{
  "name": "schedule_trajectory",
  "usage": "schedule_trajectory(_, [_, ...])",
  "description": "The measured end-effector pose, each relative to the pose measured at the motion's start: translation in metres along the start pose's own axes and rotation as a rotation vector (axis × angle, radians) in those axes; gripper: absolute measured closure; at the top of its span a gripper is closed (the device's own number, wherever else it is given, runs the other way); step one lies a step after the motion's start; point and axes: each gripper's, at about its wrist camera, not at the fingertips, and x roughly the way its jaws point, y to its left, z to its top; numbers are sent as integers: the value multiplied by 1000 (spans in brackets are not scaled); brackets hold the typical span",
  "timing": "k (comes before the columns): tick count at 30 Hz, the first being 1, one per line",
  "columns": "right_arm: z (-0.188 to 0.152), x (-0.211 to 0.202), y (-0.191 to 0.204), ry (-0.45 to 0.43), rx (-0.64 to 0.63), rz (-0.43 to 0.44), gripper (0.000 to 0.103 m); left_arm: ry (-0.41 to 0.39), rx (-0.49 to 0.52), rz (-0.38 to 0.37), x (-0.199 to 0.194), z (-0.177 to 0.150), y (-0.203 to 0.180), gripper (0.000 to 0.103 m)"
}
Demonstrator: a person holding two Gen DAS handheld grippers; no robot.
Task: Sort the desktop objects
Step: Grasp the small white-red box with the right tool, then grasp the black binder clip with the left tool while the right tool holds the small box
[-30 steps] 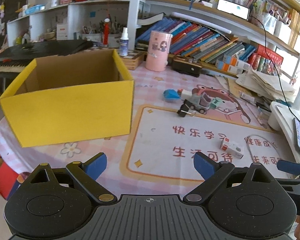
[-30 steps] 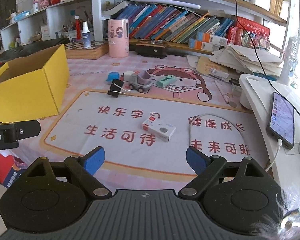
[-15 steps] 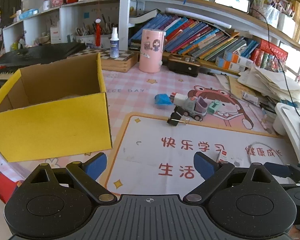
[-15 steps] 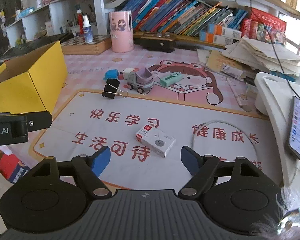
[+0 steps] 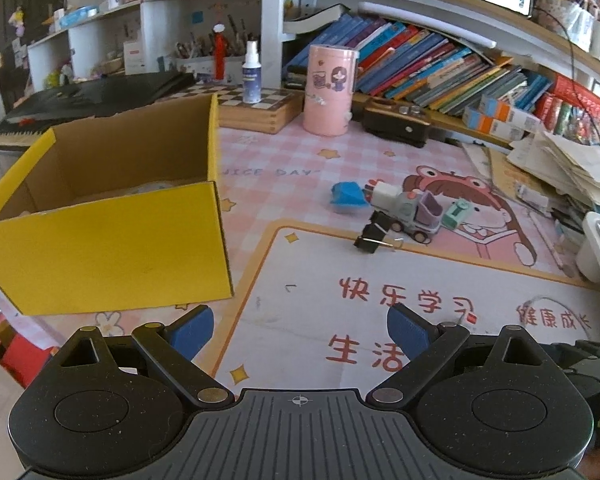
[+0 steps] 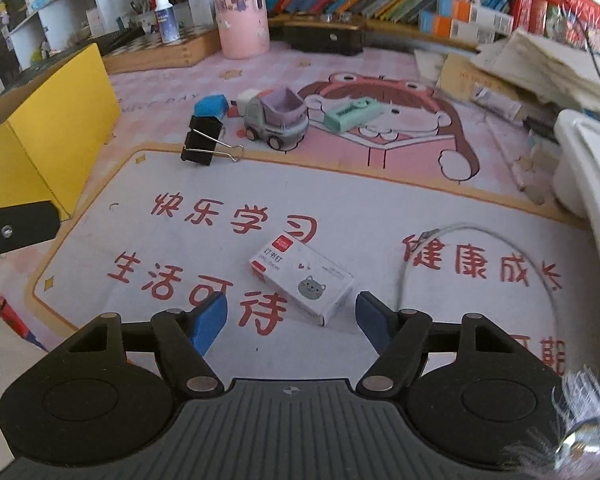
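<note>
A small white staple box [image 6: 302, 276] with a red end and a cat picture lies on the desk mat, just ahead of my open right gripper [image 6: 292, 320]. Farther back lie a black binder clip [image 6: 204, 144], a toy truck [image 6: 274, 118], a blue eraser-like block [image 6: 210, 106] and a mint green corrector [image 6: 352, 114]. My left gripper [image 5: 300, 330] is open and empty, low over the mat beside the open yellow cardboard box [image 5: 100, 240]. The clip [image 5: 374, 236], truck [image 5: 406, 210] and blue block [image 5: 348, 196] also show in the left wrist view.
A pink cylinder holder [image 5: 330, 90], a spray bottle [image 5: 252, 72] on a wooden chessboard box [image 5: 260, 108], a dark case [image 5: 396, 126] and rows of books line the back. Paper stacks [image 5: 560, 168] and a white tray [image 6: 588, 168] stand right. A white cable [image 6: 480, 240] loops on the mat.
My right gripper has moved forward and down toward the staple box, and its jaws have narrowed a little. My left gripper has shifted right, so the yellow box slid left in its view.
</note>
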Motion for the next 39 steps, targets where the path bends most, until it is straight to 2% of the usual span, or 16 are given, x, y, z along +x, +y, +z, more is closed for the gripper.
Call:
schedule_trajectory(4, [6,6,1,-14,-4,-1,32,9,-8,27,3,2,0,7])
schedule_trajectory(5, [7,7,2,-18,-9,-3,35,12,-9,32,3,3,0,7])
schedule_trajectory(6, [9,8,3,-21,-19,-5,43,15,-10,38,4,3,0,7])
schedule_trajectory(7, [11,9,3,-25,-34,-3,46,18,-11,41,5,4,0,7])
schedule_trajectory(9, [15,10,2,-29,-41,5,68,21,-12,42,7,6,-2,7])
schedule_trajectory(11, [19,11,-4,-28,-29,15,73,21,-10,38,9,7,-5,7])
schedule_trajectory(15, [25,13,-13,-20,-16,25,73,23,5,19,15,10,-15,7])
schedule_trajectory(20, [26,16,-18,-28,-45,-3,71,30,17,6,21,11,-24,7])
schedule_trajectory(22, [28,17,-21,-26,-38,1,61,35,16,7,23,11,-26,7])
schedule_trajectory(30, [36,28,-26,-40,-62,17,49,41,10,23,28,15,-27,7])
schedule_trajectory(32, [41,32,-26,-42,-79,21,53,42,9,26,30,16,-27,7])
schedule_trajectory(34, [45,35,-24,-48,-117,32,70,45,10,27,32,17,-28,7])
schedule_trajectory(35, [47,36,-23,-50,-129,37,75,45,10,26,33,17,-28,7])
schedule_trajectory(39, [56,32,-32,-81,-93,42,75,52,12,9,42,21,-35,7])
